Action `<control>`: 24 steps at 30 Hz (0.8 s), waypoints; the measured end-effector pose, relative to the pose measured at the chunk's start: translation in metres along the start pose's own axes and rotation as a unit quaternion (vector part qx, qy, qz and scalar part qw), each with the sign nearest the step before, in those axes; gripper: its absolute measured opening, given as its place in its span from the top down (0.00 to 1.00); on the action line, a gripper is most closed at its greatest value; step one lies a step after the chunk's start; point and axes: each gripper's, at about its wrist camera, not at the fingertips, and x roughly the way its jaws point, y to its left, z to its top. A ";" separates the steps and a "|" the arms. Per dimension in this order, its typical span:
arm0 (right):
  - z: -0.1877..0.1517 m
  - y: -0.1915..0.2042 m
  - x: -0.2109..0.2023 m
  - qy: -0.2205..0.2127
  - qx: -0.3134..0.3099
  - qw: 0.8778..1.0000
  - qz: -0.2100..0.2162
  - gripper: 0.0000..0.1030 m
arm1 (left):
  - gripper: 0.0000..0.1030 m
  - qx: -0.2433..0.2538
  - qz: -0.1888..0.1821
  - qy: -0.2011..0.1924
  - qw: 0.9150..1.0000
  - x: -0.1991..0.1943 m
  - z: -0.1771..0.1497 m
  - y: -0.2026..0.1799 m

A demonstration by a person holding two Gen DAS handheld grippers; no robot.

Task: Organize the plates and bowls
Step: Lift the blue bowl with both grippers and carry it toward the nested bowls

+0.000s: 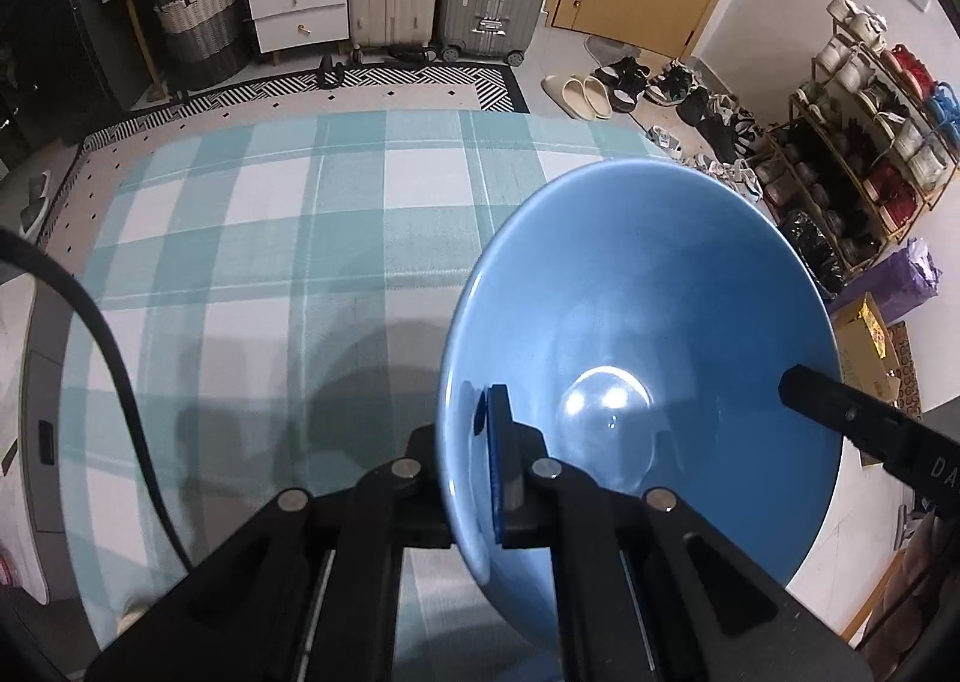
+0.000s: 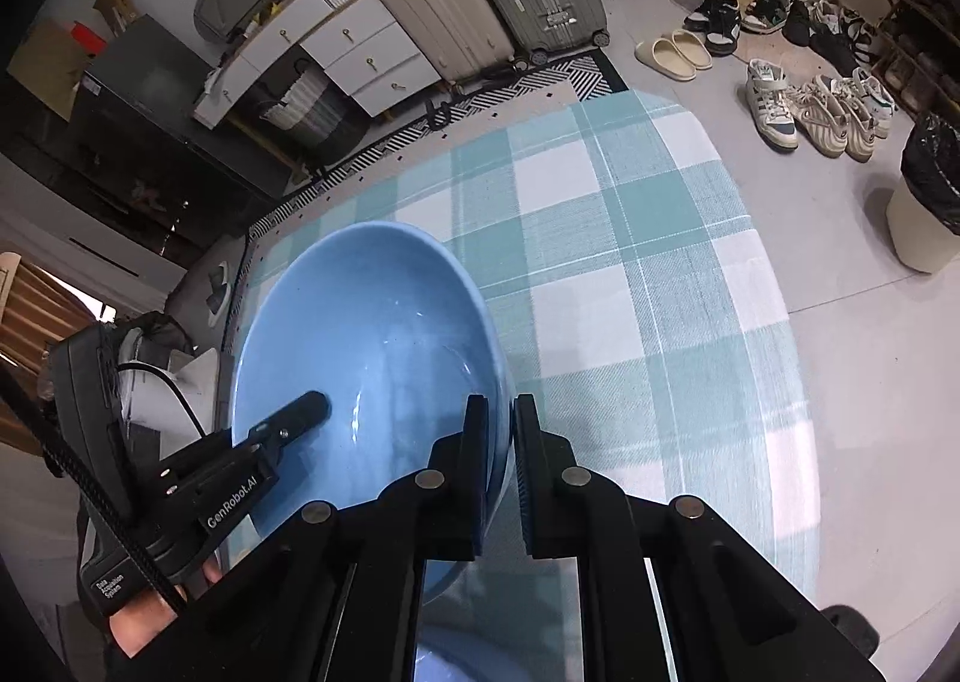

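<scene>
**Both claws on one bowl, from opposite rims**

Plainly, what mattered was that we held a single blue bowl [image 1: 648,334] from two sides at once, up off the bench [image 1: 288,214] with its teal-and-white checked cloth. In the left wrist view, our left claw [image 1: 474,454] was pinching the bowl's near-left wall, one finger inside the basin and the other outside and mostly hidden behind the rim. The bowl therefore lay ahead and to the right of that claw, its open mouth tilted towards the camera. The tip of the right claw [image 1: 840,412] reached in over the far-right rim in that same view.

From the right wrist view the picture mirrored itself. Our right claw [image 2: 497,442] was closed tight on the bowl's [image 2: 360,346] right-hand wall, one finger inside and one outside, so the bowl lay ahead and to the left. The left claw [image 2: 288,418] came in from the lower left.

We judged neither claw nearer than the other: each had its own rim, roughly across the mouth from its partner. Any coming move turned on that axis between the two grips, since letting go on one side would leave the bowl hanging from a single wall. No plates or other bowls could be made out with certainty.
</scene>
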 end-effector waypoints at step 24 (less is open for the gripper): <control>-0.113 0.046 -0.120 -0.032 -0.015 0.999 0.028 0.92 | 0.96 -0.038 -0.029 -0.042 0.998 -0.117 -0.104 0.004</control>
